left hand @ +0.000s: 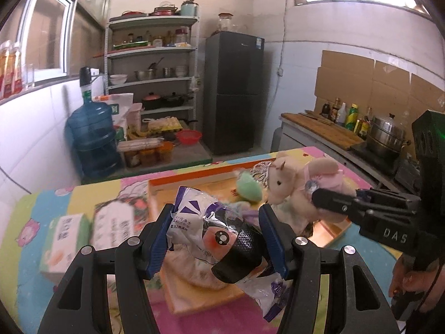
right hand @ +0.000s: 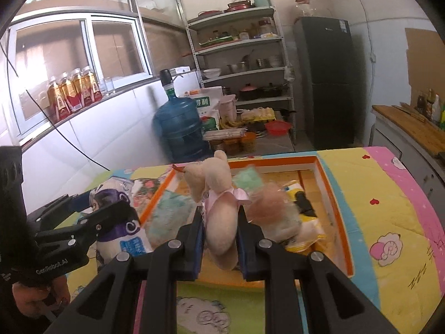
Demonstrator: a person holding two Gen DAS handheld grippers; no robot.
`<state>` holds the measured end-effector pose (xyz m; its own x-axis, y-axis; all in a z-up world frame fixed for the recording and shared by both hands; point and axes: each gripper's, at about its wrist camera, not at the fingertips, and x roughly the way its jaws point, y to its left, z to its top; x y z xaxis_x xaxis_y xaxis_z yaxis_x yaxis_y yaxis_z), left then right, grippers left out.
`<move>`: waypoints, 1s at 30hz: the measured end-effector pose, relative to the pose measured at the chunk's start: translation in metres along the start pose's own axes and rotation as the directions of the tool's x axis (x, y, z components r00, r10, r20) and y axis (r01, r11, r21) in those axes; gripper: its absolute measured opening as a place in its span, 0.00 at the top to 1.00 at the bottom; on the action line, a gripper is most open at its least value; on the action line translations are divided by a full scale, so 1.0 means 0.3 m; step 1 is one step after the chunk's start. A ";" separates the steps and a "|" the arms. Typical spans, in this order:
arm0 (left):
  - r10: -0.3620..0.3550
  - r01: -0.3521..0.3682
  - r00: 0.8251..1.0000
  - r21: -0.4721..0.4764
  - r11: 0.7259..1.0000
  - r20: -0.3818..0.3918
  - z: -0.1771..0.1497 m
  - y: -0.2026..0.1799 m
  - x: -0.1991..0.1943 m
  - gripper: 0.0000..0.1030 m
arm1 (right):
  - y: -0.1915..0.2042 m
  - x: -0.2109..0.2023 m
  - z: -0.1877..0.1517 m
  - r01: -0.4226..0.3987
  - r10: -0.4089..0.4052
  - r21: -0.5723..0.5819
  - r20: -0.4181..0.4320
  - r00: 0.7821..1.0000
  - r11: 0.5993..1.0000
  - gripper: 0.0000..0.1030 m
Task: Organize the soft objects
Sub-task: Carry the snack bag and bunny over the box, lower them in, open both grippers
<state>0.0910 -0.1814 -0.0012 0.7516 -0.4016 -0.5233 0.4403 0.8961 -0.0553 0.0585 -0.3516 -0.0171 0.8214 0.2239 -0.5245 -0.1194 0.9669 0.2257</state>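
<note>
Left wrist view: left gripper clamps a crinkled white-and-purple wipes pack between its blue pads; the jaws stand wide because the pack is bulky. A black mesh-textured piece lies across the pack's front, between the fingers. Pack is lifted above the tray, whose orange rim runs just ahead of the fingertips. Right of the gripper, the right gripper reaches in from the side, clenched on a beige plush in a pink dress. A green soft toy sits ahead, between pack and plush. Left of the fingers, two boxes rest on the patterned cloth, blurred.

Right wrist view: right gripper, jaws narrow, pinches the plush by its body; head and limbs stick up beyond the fingertips. Plush hangs over the near part of the tray. Inside the tray, ahead and to the right: a fuzzy brown toy, a yellow item under it, a pale green item further on, a mint cloth to the left. Left gripper with the pack shows at the left, just outside the tray rim. A hand holds its handle.
</note>
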 end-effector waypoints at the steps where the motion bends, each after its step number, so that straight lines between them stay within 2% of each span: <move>1: 0.000 0.000 1.000 0.003 1.000 -0.004 0.009 -0.009 0.020 0.39 | -0.013 0.014 0.009 0.000 0.000 -0.002 -0.006 1.000 1.000 0.80; 10: 0.018 -0.018 0.999 0.008 1.000 -0.040 0.052 -0.033 0.179 0.39 | -0.065 0.114 0.032 -0.028 0.028 -0.011 -0.041 0.999 1.000 0.80; 19: 0.018 -0.017 0.997 0.011 1.000 -0.069 0.059 -0.034 0.277 0.37 | -0.080 0.195 0.054 -0.034 0.032 -0.029 -0.063 0.997 0.999 0.80; 24: 0.015 -0.015 0.996 -0.004 1.000 -0.086 0.049 -0.034 0.296 0.34 | -0.075 0.202 0.055 -0.012 0.009 -0.050 -0.058 0.998 0.999 0.72; 29: 0.037 -0.037 0.996 0.002 0.999 -0.084 0.045 -0.029 0.279 0.31 | -0.071 0.176 0.054 0.021 -0.023 -0.062 -0.036 0.999 0.998 0.48; 30: 0.039 -0.039 0.996 0.005 0.999 -0.083 0.043 -0.032 0.274 0.31 | -0.071 0.170 0.054 0.023 -0.025 -0.060 -0.034 0.999 0.998 0.47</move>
<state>0.1550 -0.2254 -0.0328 0.7246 -0.3491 -0.5942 0.4130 0.9102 -0.0311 0.1119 -0.3629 -0.0353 0.8049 0.2034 -0.5574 -0.1338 0.9774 0.1636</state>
